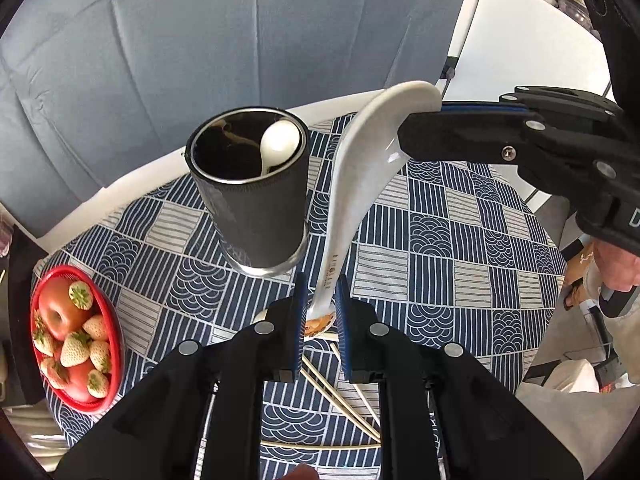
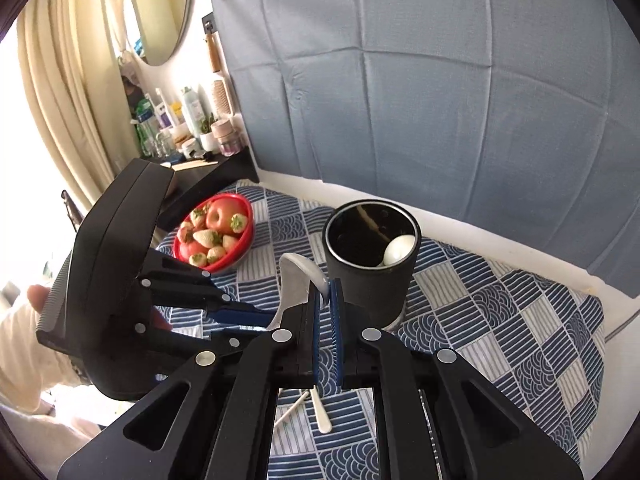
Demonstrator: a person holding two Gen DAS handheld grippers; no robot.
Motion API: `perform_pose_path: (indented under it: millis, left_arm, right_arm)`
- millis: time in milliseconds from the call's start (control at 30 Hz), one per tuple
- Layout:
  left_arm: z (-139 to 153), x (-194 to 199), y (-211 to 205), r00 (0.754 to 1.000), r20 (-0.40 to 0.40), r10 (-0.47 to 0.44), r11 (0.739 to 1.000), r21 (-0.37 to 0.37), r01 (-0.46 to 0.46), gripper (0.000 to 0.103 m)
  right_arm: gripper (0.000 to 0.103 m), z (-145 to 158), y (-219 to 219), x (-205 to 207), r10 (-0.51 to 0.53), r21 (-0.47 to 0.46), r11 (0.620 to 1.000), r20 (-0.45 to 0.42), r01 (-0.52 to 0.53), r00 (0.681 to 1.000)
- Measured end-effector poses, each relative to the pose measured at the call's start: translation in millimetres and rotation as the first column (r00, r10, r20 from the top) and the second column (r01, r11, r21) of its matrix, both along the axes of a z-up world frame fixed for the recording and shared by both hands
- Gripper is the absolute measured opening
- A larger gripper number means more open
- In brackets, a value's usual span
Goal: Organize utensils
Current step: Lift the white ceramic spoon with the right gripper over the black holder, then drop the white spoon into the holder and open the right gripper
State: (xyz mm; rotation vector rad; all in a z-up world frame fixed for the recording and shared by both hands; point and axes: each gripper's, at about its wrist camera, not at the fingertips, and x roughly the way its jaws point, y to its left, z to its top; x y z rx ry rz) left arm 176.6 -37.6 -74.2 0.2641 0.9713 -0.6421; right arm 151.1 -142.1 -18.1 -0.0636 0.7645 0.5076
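Inside, the dark holder [image 1: 256, 200] holds a white spoon [image 1: 280, 146].

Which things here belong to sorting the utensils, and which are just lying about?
Belongs to the job:
white ceramic spoon, gripped by both tongs
dark holder cup
white spoon inside it
chopsticks on the cloth

Just lying about:
red fruit bowl
bottles and jars on the shelf

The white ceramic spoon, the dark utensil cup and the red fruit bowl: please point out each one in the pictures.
white ceramic spoon [image 1: 352, 184], left wrist view, on the middle of its handle.
dark utensil cup [image 2: 374, 276], right wrist view, on its outer wall.
red fruit bowl [image 1: 114, 320], left wrist view, on its rim.
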Motion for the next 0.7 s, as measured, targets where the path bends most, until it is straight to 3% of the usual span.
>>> perform_pose_path:
  millis: [433, 700]
  left_arm:
    - [31.0, 50.1, -10.6, 0.998, 0.052, 0.018, 1.000, 0.009, -0.019, 0.015]
    - [28.9, 84.1, -22.1, 0.998, 0.058, 0.036, 0.999, 0.034, -0.038, 0.015]
  right_arm:
    - [0.006, 29.5, -12.2, 34.2, -0.014, 0.017, 1.000, 0.093, 0.013, 0.996]
    - [0.006, 28.2, -15.8, 66.2, -0.004, -0.003, 1.000, 0.108, 0.005, 0.994]
